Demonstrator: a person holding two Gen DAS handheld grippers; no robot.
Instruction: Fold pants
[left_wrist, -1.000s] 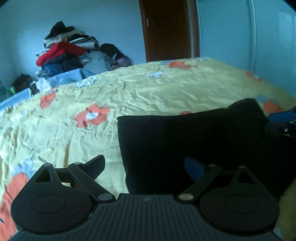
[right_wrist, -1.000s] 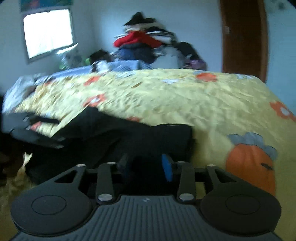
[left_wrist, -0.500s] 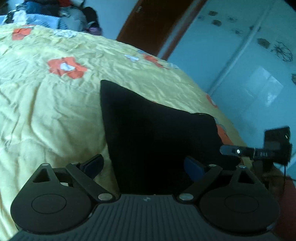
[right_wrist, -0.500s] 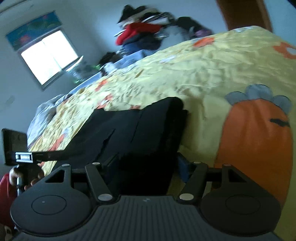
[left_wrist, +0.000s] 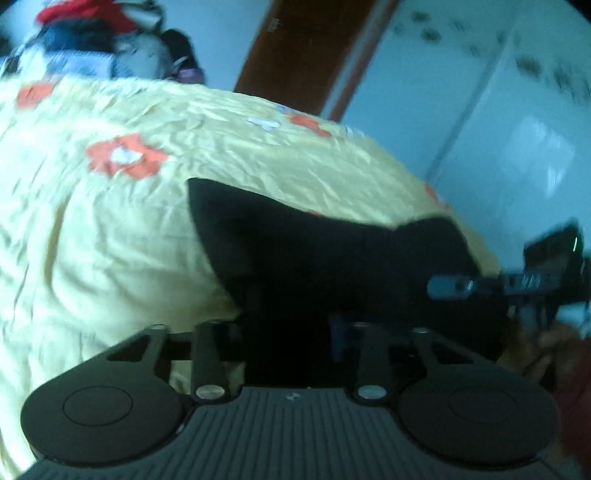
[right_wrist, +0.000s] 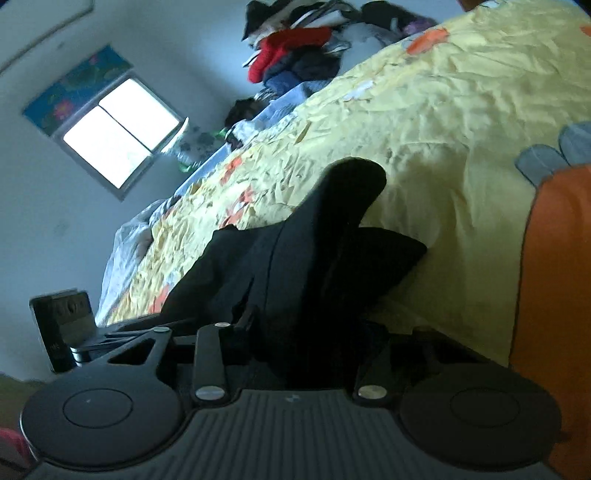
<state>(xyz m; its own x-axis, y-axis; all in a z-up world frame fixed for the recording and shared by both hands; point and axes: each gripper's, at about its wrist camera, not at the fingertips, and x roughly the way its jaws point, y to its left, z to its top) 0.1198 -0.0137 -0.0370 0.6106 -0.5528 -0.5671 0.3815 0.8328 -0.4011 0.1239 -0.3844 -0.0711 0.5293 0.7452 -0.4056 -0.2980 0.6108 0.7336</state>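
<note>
Both grippers closing on the near edge of the black pants (left_wrist: 332, 258)

Pants lie on the yellow bed (left_wrist: 110, 240). The left gripper (left_wrist: 288, 332) and right gripper (right_wrist: 295, 332) have fabric between their closing fingers; a shallow, single-layer bite could slip, spoiling the fold.

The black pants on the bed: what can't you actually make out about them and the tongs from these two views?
- Left wrist view: the left tongs are closing with the black pants between them; dark cloth hides any pad contact.
- Right wrist view: the right tongs are closing too; their tips vanish into the pants.
- Both views: fold lines and seams are lost in black and motion blur.
- Left wrist view: the clothes pile is smeared.
</note>
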